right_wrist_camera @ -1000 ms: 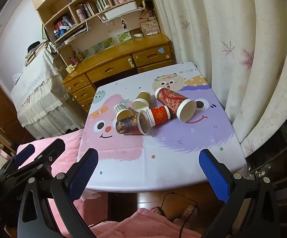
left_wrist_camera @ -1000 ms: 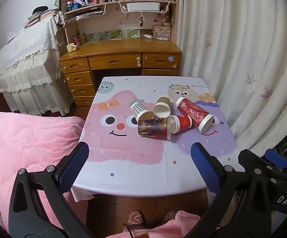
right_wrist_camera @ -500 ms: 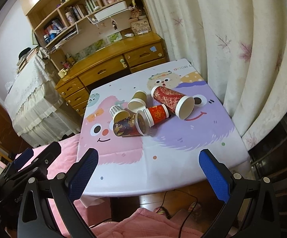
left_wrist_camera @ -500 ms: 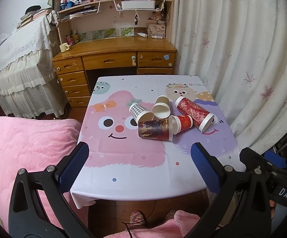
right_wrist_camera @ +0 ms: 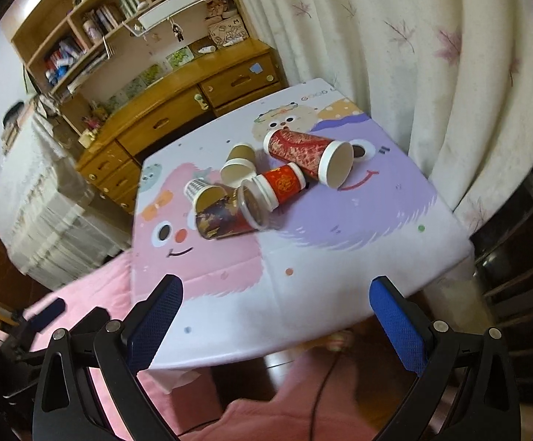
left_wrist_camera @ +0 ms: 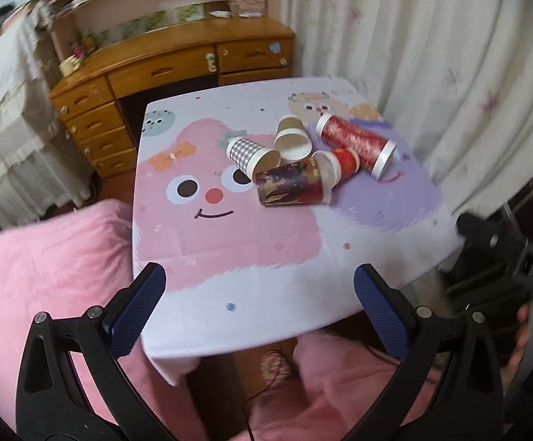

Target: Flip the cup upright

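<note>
Several paper cups lie on their sides in a cluster on the cartoon tablecloth (left_wrist_camera: 229, 257): a dark patterned cup (left_wrist_camera: 292, 183) (right_wrist_camera: 226, 217), a checked cup (left_wrist_camera: 249, 152) (right_wrist_camera: 202, 193), a beige cup (left_wrist_camera: 291, 137) (right_wrist_camera: 238, 163), a small red cup (left_wrist_camera: 340, 163) (right_wrist_camera: 279, 183) and a long red cup (left_wrist_camera: 358, 143) (right_wrist_camera: 308, 154). My left gripper (left_wrist_camera: 259, 308) is open and empty, over the table's near edge. My right gripper (right_wrist_camera: 275, 319) is open and empty, also at the near edge. The right gripper's body shows at the right in the left wrist view (left_wrist_camera: 505, 253).
A wooden desk (left_wrist_camera: 178, 62) with shelves stands behind the table. White curtains (left_wrist_camera: 432, 73) hang close along its right side. A pink blanket (left_wrist_camera: 45, 275) lies left of and below the table. A lace-covered piece of furniture (right_wrist_camera: 34, 198) is at the far left.
Both grippers have moved forward and tilted, so the table and cups look closer and larger. The cups have not moved. Both grippers stay open.
</note>
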`<state>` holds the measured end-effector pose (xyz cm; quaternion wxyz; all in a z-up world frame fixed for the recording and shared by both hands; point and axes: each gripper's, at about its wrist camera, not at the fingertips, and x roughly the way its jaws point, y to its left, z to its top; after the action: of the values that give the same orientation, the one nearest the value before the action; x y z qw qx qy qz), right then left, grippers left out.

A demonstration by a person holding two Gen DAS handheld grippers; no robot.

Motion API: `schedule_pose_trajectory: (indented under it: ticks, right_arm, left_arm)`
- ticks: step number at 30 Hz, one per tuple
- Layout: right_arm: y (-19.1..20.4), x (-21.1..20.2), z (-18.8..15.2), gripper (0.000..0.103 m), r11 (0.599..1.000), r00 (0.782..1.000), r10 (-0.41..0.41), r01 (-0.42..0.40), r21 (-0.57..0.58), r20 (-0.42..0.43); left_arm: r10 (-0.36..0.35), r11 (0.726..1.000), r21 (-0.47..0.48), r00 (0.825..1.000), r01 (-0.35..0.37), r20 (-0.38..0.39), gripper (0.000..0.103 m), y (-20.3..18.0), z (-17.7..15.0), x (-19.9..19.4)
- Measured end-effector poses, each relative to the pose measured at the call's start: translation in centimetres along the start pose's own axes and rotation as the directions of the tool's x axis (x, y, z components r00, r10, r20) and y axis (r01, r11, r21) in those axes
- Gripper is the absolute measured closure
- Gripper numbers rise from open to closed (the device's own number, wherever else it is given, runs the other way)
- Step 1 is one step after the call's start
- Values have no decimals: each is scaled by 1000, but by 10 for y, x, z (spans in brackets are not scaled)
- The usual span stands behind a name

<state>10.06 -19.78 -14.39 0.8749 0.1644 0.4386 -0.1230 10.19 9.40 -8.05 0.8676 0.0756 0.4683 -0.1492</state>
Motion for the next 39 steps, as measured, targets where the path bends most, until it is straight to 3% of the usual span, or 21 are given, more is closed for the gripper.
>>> schedule_pose_trajectory:
  ticks: [4,7,13,18,21,22,23,26,29,30,34,36,39]
  right_arm:
    - [19,29,15,0,989,998,-54,58,-134,29]
    - [34,52,28,0,971,998,-53,57,-230,23]
    - [51,110,65,0,941,999,35,-38,-336,-15]
    - [75,160,86,0,888,997,78,-82,-452,-27]
    - [90,188,90,0,847,996,88,-91,-524,-31]
    - [94,196,91,0,840,995,90,-96,-533,-37]
    - [97,208,91,0,835,993,100,-114,-538,-56]
    - [106,231,83,0,831,986,127,-164,-531,-107]
    - [116,249,78,0,826,985,123,-168,-538,-120]
    - [117,255,78,0,823,985,120,-171,-542,-127]
    - [110,267,76,0,823,985,106,-165,-544,-138]
    - [107,268,77,0,825,988,75,-136,-548,-132]
    - [103,271,79,0,831,991,54,-114,-545,-124]
  left_arm:
    - [45,990,137,999,-42,-21,4,12,14,33]
    - [65,971,231,997,-56,-33,6,17,31,56]
    - [96,872,488,993,-53,-63,9,23,76,120]
    - [111,690,724,989,-7,-96,15,16,109,192]
    - [83,539,841,990,53,-115,15,12,118,237]
    - [81,496,866,990,58,-113,15,9,119,247]
    - [81,423,904,991,66,-110,16,6,121,266]
    - [62,279,955,990,103,-125,17,-3,122,302]
    - [25,170,972,986,160,-167,18,-11,125,331]
    - [18,145,974,984,175,-179,18,-13,125,338]
    - [2,-35,983,984,177,-177,18,-30,123,375]
    - [-11,-100,976,981,192,-194,18,-35,124,387]
    - [-23,-153,962,973,225,-232,31,-39,124,402]
